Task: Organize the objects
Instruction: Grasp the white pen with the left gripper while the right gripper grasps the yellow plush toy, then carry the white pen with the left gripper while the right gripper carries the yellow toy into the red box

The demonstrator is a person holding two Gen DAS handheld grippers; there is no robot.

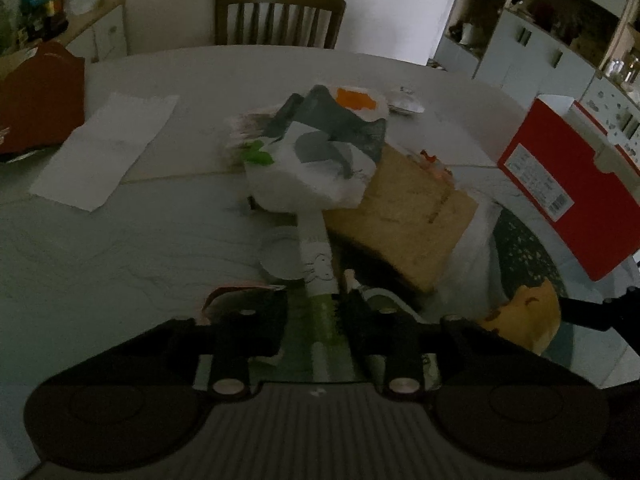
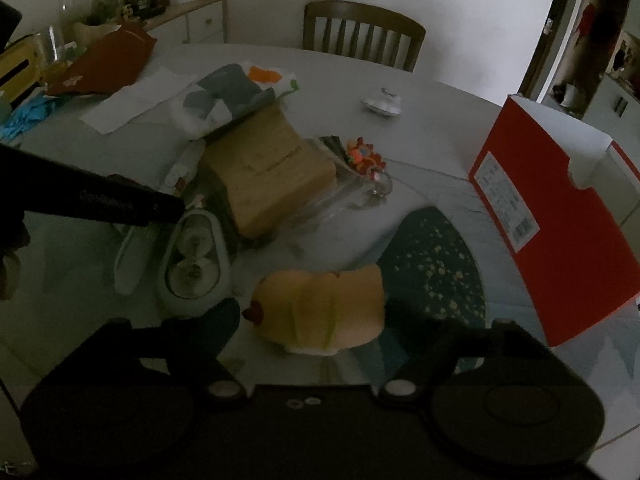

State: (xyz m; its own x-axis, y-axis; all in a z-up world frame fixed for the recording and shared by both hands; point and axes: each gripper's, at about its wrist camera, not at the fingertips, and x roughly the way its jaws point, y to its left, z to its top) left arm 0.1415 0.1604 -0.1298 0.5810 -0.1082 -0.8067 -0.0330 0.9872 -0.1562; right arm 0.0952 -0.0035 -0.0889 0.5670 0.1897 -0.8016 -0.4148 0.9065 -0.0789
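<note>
Both views are dim and blurred, so small print and fine detail cannot be read. In the left wrist view the lower end of a white-and-green tube is hidden between the fingers of the left gripper; its far end runs under a white bag with grey patches. The red box at the table's right edge is cut off by the frame.

Near the middle of the table lies a brown carton, the bag leaning over its far end. A glass mug with a bright toy lies just beside the carton's right side. A small clear case sits near the front edge, and a white sheet lies toward the left edge. A chair stands at the far edge. The left gripper's dark arm crosses the right wrist view, covering part of the table's left side.

The left gripper is closed on the tube. The right gripper stands wide, its fingers either side of a yellow plush that lies near the front edge, beside a speckled mat; contact cannot be told.
</note>
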